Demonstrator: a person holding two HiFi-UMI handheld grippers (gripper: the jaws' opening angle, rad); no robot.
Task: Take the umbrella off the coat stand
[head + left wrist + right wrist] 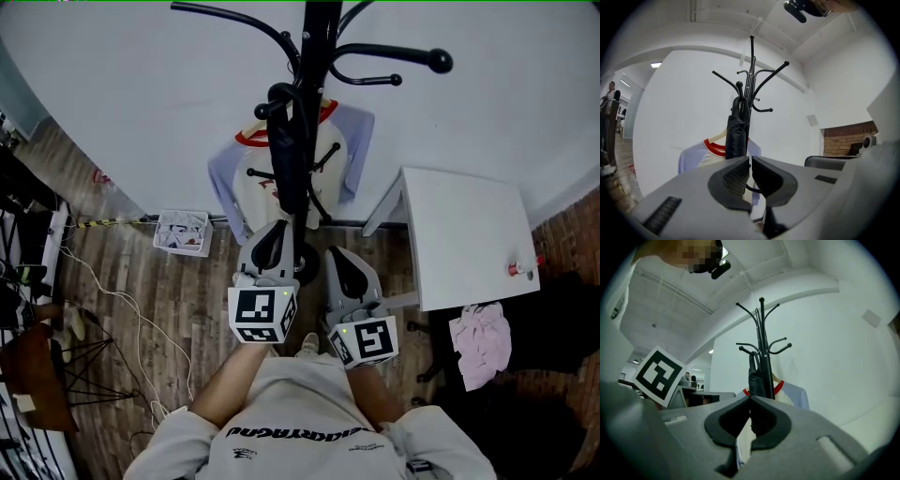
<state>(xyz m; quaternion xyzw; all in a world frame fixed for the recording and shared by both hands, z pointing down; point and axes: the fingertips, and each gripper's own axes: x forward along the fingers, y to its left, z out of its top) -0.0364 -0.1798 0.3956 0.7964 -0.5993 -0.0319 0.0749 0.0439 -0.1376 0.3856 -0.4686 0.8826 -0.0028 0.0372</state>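
Observation:
A folded black umbrella (pixel 286 150) hangs by its handle from the black coat stand (pixel 321 37), in front of a white shirt (pixel 349 150) with a red collar and lilac sleeves. My left gripper (pixel 280 228) is shut and empty, level, just short of the umbrella's lower end. My right gripper (pixel 336 253) is beside it, a little further back, shut and empty. In the left gripper view the umbrella (pixel 737 136) rises straight beyond the closed left gripper (pixel 750 161). In the right gripper view the umbrella (pixel 757 376) and stand (pixel 762 333) are ahead of the right gripper (pixel 751 399).
A white table (pixel 469 234) stands to the right of the stand, with a small red item (pixel 520 269) at its edge. A pink cloth (pixel 483 342) lies below it. A white box (pixel 183 232) and loose cables (pixel 112 300) are on the wooden floor at left.

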